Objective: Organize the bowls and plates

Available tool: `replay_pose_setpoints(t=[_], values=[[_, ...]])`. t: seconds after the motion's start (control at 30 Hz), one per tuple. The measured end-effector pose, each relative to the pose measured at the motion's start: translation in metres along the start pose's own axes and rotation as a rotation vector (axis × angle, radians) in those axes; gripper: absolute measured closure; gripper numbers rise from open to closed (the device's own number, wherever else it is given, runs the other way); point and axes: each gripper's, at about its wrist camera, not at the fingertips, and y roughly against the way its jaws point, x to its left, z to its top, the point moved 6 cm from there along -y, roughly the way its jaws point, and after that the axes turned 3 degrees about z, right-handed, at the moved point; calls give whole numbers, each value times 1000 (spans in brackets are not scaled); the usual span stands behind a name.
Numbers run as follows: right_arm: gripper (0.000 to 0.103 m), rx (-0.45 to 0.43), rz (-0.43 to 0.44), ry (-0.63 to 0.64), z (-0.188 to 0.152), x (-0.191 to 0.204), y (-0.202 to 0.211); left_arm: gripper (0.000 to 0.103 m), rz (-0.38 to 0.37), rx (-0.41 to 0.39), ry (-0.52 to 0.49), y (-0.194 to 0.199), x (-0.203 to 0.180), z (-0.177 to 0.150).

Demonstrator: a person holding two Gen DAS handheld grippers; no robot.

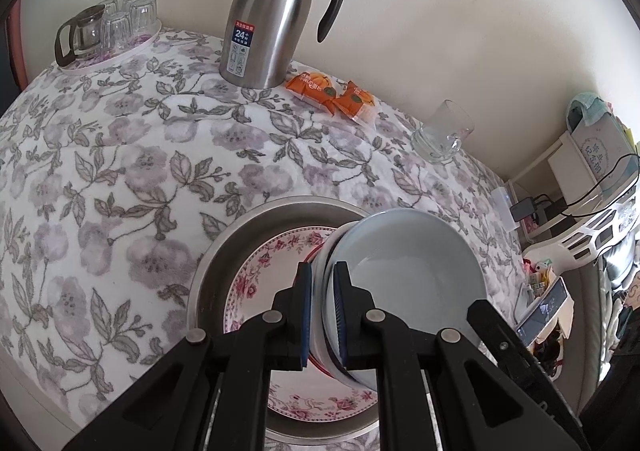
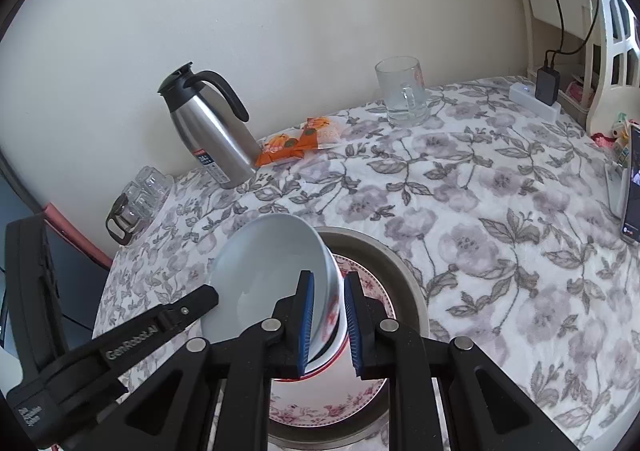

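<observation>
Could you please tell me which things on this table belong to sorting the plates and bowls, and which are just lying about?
Part of the job:
- pale bowl, gripped at its rim by both the left tool and the right tool
- floral plate
- metal basin holding the plate

Lying about:
- steel flask
- orange snack packets
- glass mug
- tray of glasses

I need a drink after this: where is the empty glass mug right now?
The glass mug stands upright near the wall at the far side of the floral tablecloth, between the orange snack packets and the white power strip.
</observation>
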Motion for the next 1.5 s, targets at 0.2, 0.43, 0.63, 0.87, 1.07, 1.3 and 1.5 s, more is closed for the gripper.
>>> replay_pose_setpoints(t=[0.2, 0.43, 0.63, 0.87, 1.07, 1.3, 1.5], values=[[90, 23, 27, -12, -3, -4, -8, 92, -18, -14, -9, 5, -5, 1], [90, 32, 23, -3, -7, -1, -10, 92, -19, -18, -2, 7, -4, 2], [87, 15, -2, 16, -4, -1, -4, 92, -4, -33, -9, 11, -3, 3], [72, -7, -38, 52, -4, 0, 6, 62, 36, -76, -14, 24, 3, 4], [40, -15, -59, 76, -8, 1, 9, 39, 107, -90, 14, 32, 15, 0], [24, -13, -77, 75, -13, -4, 8, 20, 195, -98, 0, 30, 28, -8], [3, -16, -87, 95, -16, -5, 8, 7, 279, -129, 5, 31, 43, -13]])
